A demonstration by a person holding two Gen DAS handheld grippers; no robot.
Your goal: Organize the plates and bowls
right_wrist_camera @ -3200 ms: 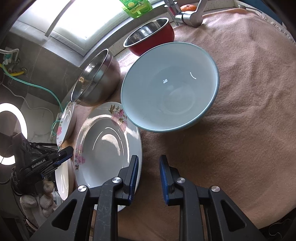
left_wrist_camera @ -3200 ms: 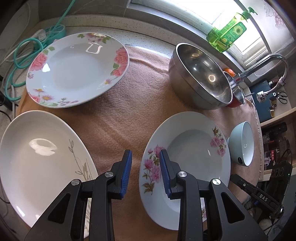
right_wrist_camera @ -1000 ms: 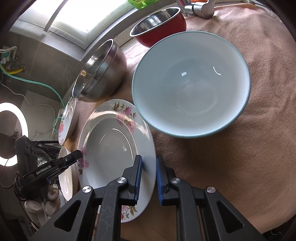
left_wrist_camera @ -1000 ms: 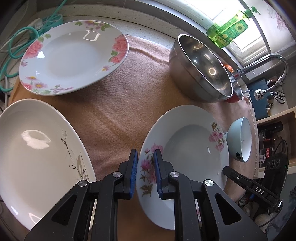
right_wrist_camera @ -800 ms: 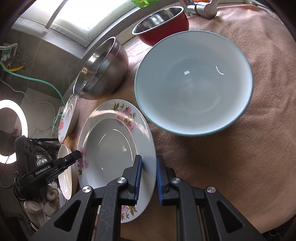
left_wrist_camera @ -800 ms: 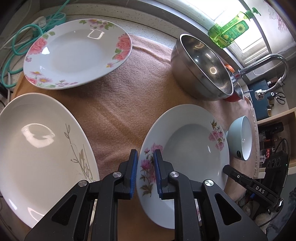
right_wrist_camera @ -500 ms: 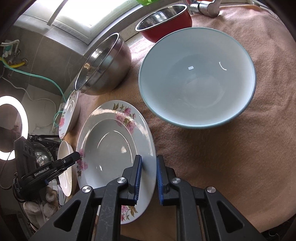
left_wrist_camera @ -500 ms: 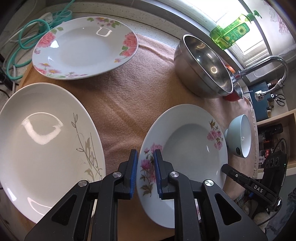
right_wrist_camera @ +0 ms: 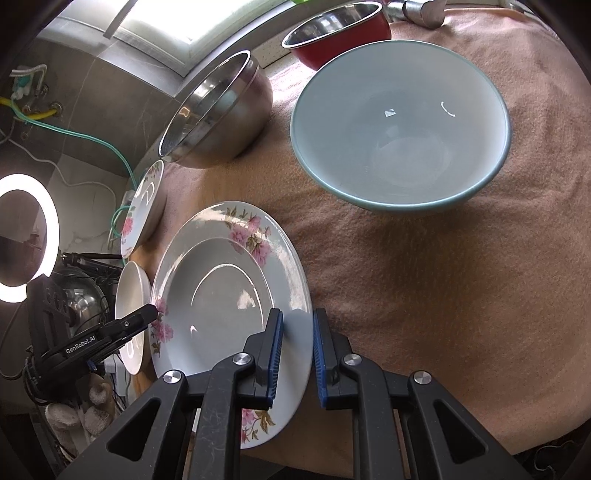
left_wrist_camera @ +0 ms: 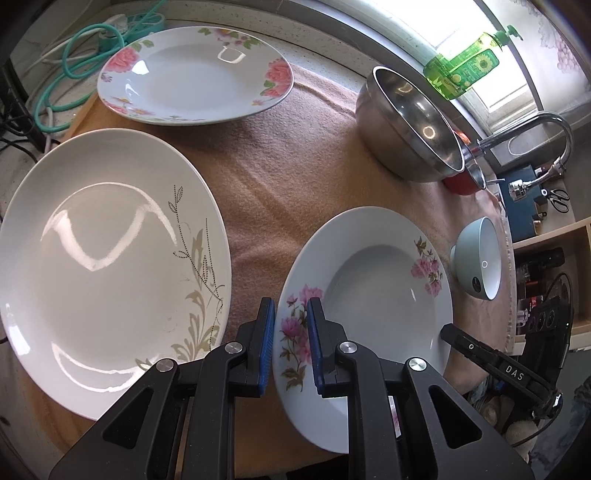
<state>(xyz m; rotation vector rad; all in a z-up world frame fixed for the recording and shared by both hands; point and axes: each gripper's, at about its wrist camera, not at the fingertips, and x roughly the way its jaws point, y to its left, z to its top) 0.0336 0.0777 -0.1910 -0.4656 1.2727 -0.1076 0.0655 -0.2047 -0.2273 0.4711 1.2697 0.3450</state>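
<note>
A small deep plate with pink flowers (left_wrist_camera: 373,291) is held at both ends of its rim. My left gripper (left_wrist_camera: 290,314) is shut on its near flowered rim, and my right gripper (right_wrist_camera: 297,321) is shut on the opposite rim of the same plate (right_wrist_camera: 214,291). Each gripper shows in the other view, the right gripper (left_wrist_camera: 448,332) and the left gripper (right_wrist_camera: 147,312) both at the plate's edge. Left of it lies a large white plate with a leaf pattern (left_wrist_camera: 103,258). Behind that lies a rose-rimmed plate (left_wrist_camera: 195,74). A pale blue bowl (right_wrist_camera: 399,140) stands to the right.
A steel bowl (left_wrist_camera: 413,129) and a red bowl (right_wrist_camera: 340,29) stand at the back by the window. A green soap bottle (left_wrist_camera: 465,70) and a faucet (left_wrist_camera: 535,125) are behind them. Green hose and cables (left_wrist_camera: 74,74) lie at the back left. A pink cloth (left_wrist_camera: 295,166) covers the counter.
Both grippers stay shut on the flowered plate. In the left view the white plate and the rose plate have slid right and nearer, so the held plate has moved toward the white plate.
</note>
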